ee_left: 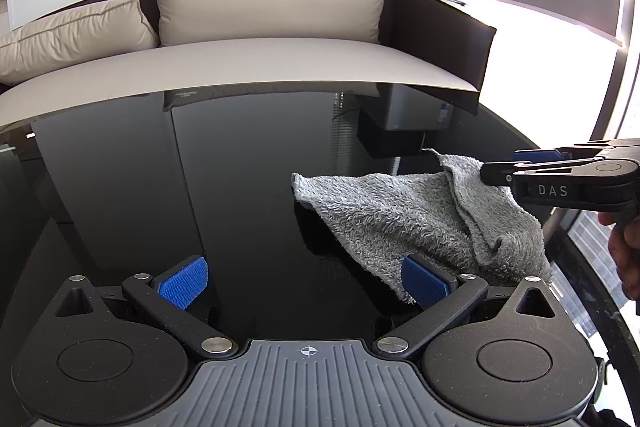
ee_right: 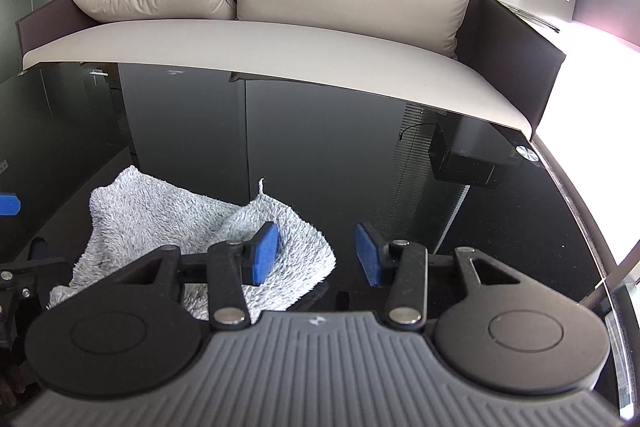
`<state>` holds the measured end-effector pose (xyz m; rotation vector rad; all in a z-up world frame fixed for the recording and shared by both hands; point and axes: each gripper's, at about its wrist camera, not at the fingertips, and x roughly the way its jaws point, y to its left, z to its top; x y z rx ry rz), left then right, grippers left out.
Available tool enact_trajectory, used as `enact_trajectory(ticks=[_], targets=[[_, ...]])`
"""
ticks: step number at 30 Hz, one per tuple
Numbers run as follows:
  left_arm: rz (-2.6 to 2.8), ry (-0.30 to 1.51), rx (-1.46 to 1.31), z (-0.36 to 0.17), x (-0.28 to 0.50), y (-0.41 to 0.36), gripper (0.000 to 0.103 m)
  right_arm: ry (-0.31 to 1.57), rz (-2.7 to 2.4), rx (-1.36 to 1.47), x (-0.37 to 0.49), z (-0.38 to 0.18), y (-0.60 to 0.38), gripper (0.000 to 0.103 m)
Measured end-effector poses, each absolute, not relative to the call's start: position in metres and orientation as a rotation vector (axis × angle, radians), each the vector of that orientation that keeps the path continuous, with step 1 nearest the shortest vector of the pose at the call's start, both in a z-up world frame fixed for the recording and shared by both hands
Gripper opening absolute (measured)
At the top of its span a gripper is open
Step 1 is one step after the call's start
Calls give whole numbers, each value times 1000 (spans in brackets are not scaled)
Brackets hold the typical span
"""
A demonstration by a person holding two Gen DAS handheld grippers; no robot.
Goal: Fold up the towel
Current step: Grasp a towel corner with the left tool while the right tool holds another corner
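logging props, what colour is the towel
Grey, a fluffy terry towel; the left wrist view shows it best.

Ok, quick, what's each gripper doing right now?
Left gripper: open, holding nothing, towel beside its right finger.
Right gripper: open, holding nothing, left finger over the towel.

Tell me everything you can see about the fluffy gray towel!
The towel is small, gray and shaggy like terry cloth. It lies rumpled on the shiny black table, not folded neatly: one part is doubled over into a loose flap, and a small loop sticks up at one corner. The left claw is open, its right pad at the towel's near edge. The right claw is open too, its left pad over the towel; whether either pad touches cannot be told.
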<state>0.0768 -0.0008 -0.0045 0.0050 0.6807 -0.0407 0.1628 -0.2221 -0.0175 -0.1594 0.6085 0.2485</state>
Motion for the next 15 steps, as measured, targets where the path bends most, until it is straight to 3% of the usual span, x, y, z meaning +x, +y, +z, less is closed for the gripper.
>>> enact_trajectory(ticks=[10,15], targets=[[-57,680,16,-6,75,-9,102,593,325,-66,137,-2,-244,47],[-34,683,8,-6,74,-4,102,599,409,-56,119,1,-237,59]])
